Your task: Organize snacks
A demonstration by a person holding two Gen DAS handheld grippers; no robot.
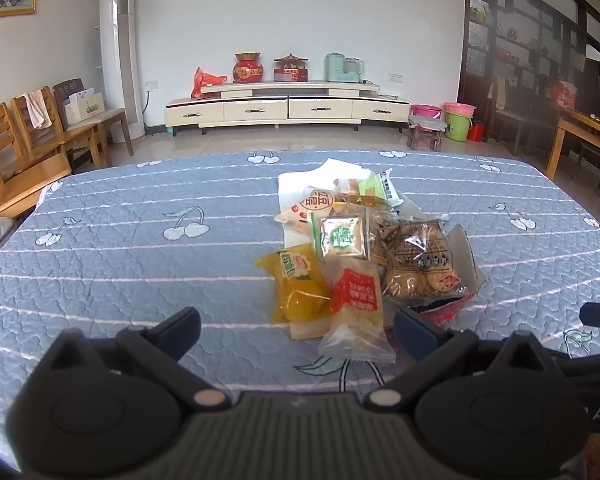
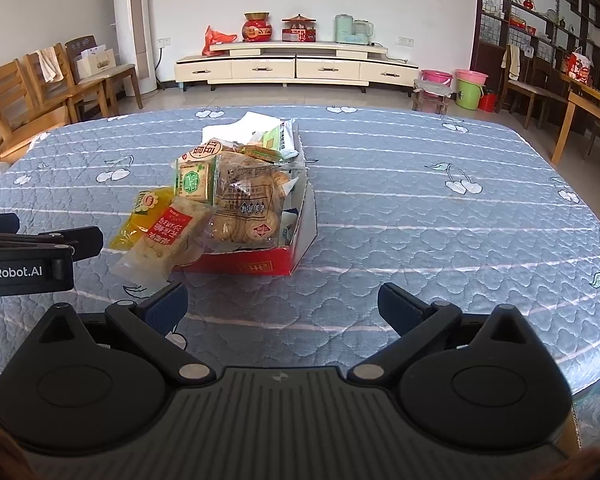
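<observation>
A pile of wrapped snacks fills a shallow red and white box [image 2: 260, 266] on the blue quilted table. On top lies a clear bag of round biscuits [image 1: 420, 264] [image 2: 248, 204]. A yellow packet [image 1: 296, 284] [image 2: 142, 216] and a red-labelled clear packet [image 1: 356, 312] [image 2: 160, 236] hang over the box's left side. A small green and white packet [image 1: 342, 236] [image 2: 192, 180] sits behind them. My left gripper [image 1: 298, 328] is open, just short of the red-labelled packet. My right gripper [image 2: 282, 300] is open, in front of the box, holding nothing.
The blue cherry-print table cover [image 2: 440, 216] spreads wide on all sides of the box. Wooden chairs [image 1: 32, 136] stand off the left edge. A cream TV cabinet [image 1: 284, 108] lines the far wall, and plastic buckets [image 1: 458, 120] stand on the floor at right.
</observation>
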